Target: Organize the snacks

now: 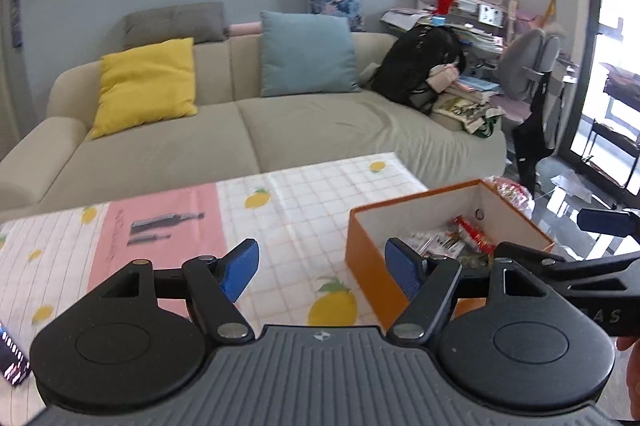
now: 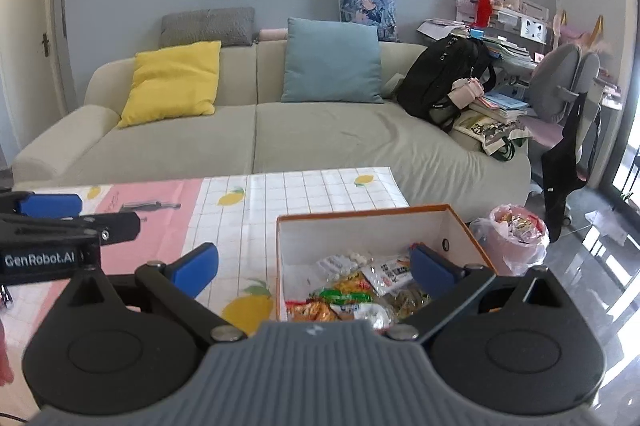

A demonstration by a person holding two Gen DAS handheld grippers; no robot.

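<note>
An orange box (image 2: 472, 238) with white inside walls stands at the table's right end and holds several snack packets (image 2: 352, 296). It also shows in the left wrist view (image 1: 368, 262), with packets (image 1: 448, 240) inside. My left gripper (image 1: 322, 268) is open and empty, held above the tablecloth just left of the box. My right gripper (image 2: 314, 270) is open and empty, with its right finger over the box and its left finger over the cloth. The right gripper's arm shows at the right edge of the left wrist view.
The table carries a lemon-print and pink cloth (image 2: 240, 214). A beige sofa (image 2: 320, 137) with cushions and a black backpack (image 2: 444, 81) stands behind it. A pink bag of wrappers (image 2: 516, 234) sits on the floor to the right. A phone (image 1: 12, 358) lies at the table's left.
</note>
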